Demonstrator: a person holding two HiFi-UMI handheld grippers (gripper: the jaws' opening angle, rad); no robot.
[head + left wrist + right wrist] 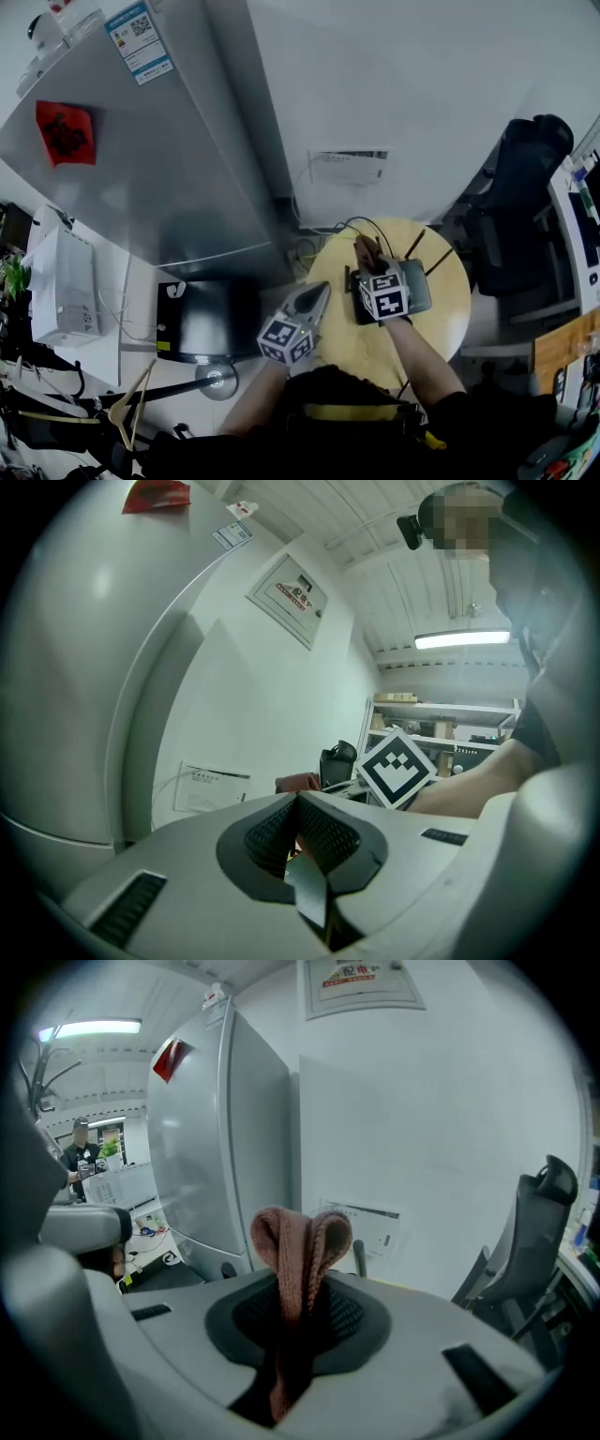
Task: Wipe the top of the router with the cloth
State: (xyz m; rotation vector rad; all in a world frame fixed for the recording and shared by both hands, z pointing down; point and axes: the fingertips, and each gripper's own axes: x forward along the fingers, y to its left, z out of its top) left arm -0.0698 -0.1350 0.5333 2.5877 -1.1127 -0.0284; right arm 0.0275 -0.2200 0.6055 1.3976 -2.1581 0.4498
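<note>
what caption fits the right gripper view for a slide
Right tool shut on the folded cloth, fridge and white wall behind

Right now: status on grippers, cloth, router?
Right gripper shut on cloth, at the router; contact unclear. Left gripper shut, empty, beside the router over the table. Nothing seen blocking the router top.

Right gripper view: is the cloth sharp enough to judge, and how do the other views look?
Right gripper view: cloth is sharp with its knit visible, and the corners are vignetted. Left gripper view: strong fisheye, and the ceiling light glares. Head view: dim and wide, with the router small and dark.
</note>
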